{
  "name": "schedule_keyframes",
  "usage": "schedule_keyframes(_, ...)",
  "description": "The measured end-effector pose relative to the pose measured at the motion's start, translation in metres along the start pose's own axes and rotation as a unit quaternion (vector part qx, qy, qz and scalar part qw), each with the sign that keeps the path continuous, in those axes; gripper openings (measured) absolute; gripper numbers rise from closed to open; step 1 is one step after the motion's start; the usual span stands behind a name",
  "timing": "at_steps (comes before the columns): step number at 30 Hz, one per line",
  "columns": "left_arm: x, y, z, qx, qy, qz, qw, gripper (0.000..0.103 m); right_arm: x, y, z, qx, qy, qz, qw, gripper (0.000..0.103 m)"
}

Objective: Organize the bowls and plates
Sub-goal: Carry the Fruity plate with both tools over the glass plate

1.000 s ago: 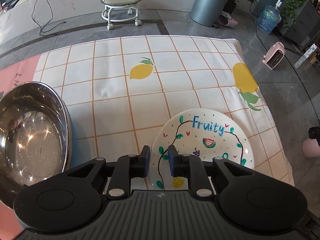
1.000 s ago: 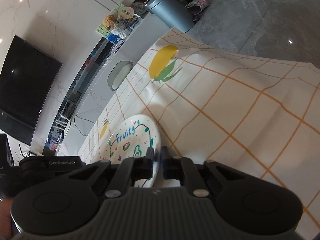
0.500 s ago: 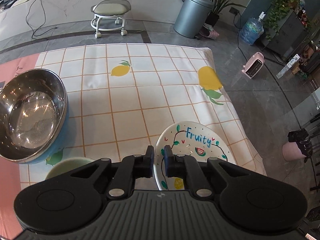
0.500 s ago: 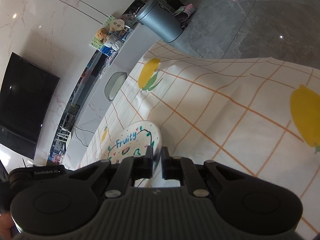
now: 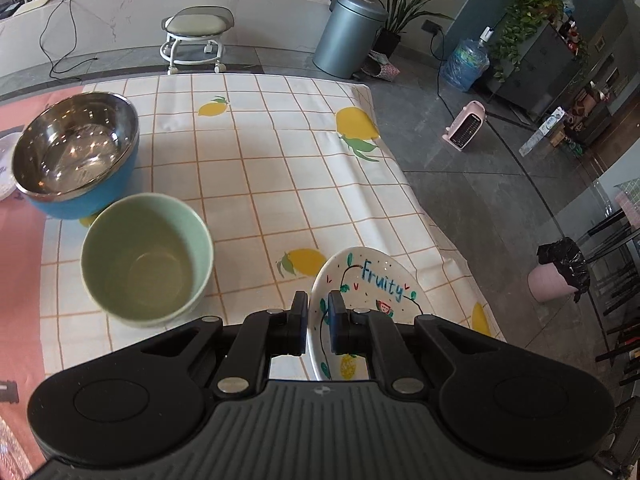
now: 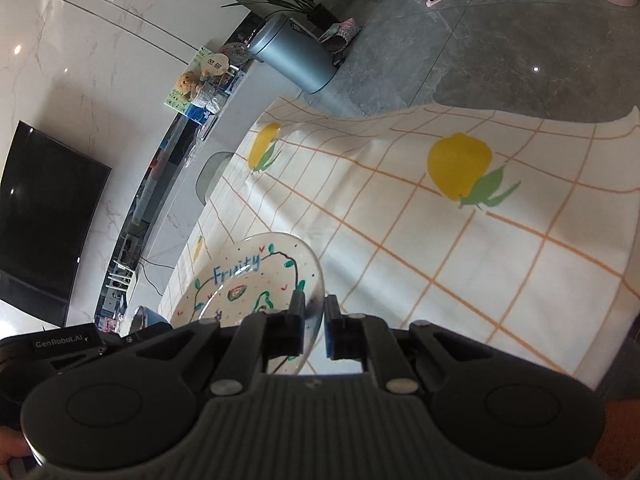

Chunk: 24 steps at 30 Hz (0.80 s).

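Nearest both cameras, the "Fruity" plate is pinched at opposite rims: left gripper clamps one edge, right gripper the other. Plate sits tilted, above the lemon-print tablecloth. Just left of it in the left wrist view, a pale green bowl stands upright on the cloth. Beyond that, touching or nearly so, a steel-lined blue bowl. Farther off on the floor: wheeled stool, grey bin.
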<state>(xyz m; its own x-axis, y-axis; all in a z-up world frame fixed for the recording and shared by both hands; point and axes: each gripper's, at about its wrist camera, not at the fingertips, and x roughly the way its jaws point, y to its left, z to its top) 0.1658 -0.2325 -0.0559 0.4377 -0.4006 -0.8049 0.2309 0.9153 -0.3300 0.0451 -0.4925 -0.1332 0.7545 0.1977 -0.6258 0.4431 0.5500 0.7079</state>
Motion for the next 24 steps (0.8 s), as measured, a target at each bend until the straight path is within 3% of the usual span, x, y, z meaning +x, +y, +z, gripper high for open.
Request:
schedule_keyframes(11, -0.053, 0.049, -0.038, -0.051, -0.035, 0.016, 0.998, 0.011, -0.008, 0.013, -0.057, -0.017, 0.062, 0.018, 0.998, 0.009)
schedule_keyframes(24, -0.122, 0.138, -0.07, -0.128, -0.091, 0.03, 0.9871, 0.011, 0.01, 0.084, -0.117, -0.088, 0.119, 0.048, 0.988, 0.009)
